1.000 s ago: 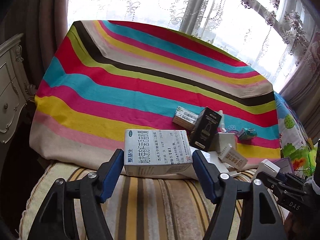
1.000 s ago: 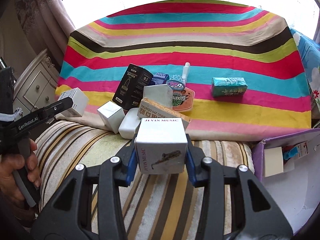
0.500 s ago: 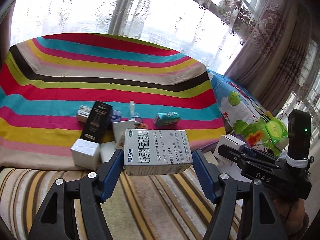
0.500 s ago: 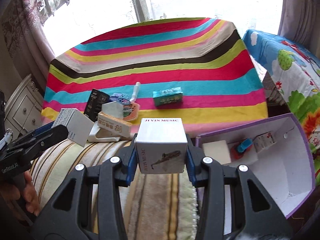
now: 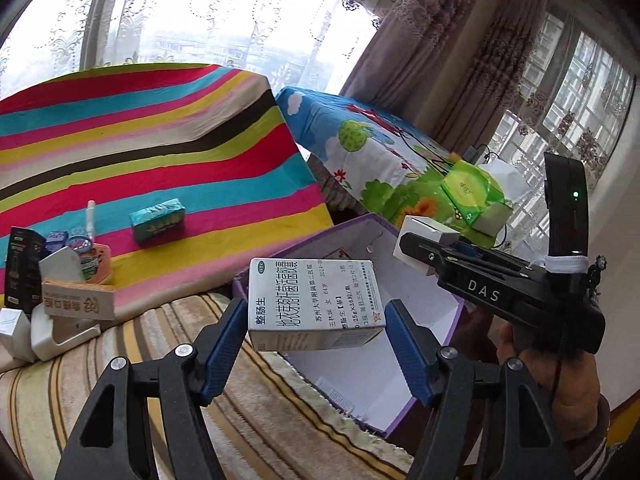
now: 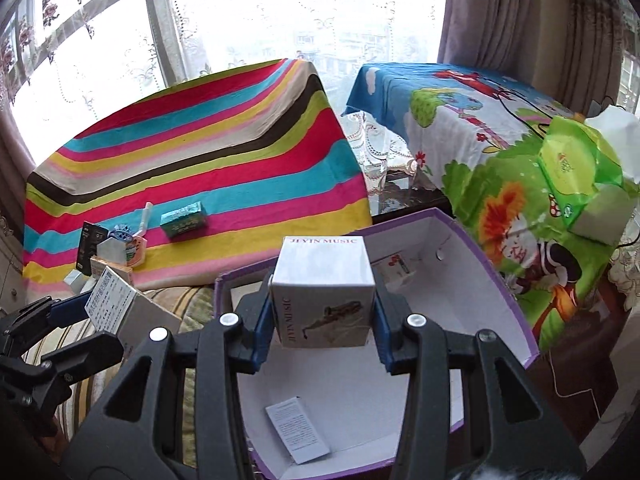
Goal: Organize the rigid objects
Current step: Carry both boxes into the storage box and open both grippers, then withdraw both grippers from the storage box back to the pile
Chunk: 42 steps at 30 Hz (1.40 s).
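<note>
Boxes ride toward the purple-rimmed box (image 6: 496, 280), evidently the collecting bin: the right gripper (image 6: 324, 312) clamps the white music box (image 6: 324, 292) above its interior, while the left gripper (image 5: 316, 320) grips the medicine carton (image 5: 314, 304) over its near rim.

The purple box (image 6: 496, 280) at the lower centre of the right view is open on top, and most of its white floor is bare. A leaflet (image 6: 298, 428) lies at its near left, and a small carton (image 6: 396, 266) stands at the far wall. Left of it, on the striped cloth (image 5: 160, 160), a cluster of boxes (image 5: 60, 280) crowds the left edge; the green packet (image 5: 158, 220) lies apart, with free cloth around.
</note>
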### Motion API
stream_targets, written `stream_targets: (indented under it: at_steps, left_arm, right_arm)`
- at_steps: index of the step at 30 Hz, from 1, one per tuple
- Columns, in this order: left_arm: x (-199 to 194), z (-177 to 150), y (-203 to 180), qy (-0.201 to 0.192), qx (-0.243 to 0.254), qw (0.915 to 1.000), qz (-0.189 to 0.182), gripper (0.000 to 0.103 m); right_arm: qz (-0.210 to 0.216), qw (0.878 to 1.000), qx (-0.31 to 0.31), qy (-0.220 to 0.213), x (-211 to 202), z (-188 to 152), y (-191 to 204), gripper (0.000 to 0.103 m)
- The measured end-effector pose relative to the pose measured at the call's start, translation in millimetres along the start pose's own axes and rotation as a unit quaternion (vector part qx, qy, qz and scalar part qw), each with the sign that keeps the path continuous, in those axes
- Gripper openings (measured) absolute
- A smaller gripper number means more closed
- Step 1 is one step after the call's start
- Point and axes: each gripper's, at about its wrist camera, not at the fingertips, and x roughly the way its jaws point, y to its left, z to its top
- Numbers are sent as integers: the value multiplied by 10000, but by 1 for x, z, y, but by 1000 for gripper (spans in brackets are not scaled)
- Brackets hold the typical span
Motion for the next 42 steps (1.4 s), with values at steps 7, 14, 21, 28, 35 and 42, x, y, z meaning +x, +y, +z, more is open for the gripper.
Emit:
stream_targets:
  at_steps: [7,14,21,28,35,42]
  left_arm:
    - [28,0,-22,323,89,9992,-199,80]
    - [25,-2,-11,334,-105,9993,-132,80]
    - [16,-2,1,227,-256,9994,-94,80]
    - [6,-11,20,171,-525,9985,-41,80]
    - [-10,-21,38,61,-757,9971,18,80]
    - [-31,-30,66,-149,-1114,9936,119,80]
  right_arm:
    - [-250,9991,342,57,-1,-8,-35,73]
    - [-298,9988,390,89,0,-11,-40,79]
    - [-274,9989,356,146,2,-13,-36,81]
    - [-155,9991,362,130,-2,-11,-30,84]
    - [47,9995,131,283,2,-13,-7,86]
    - [401,9981,-79,454,6,-18,24,87]
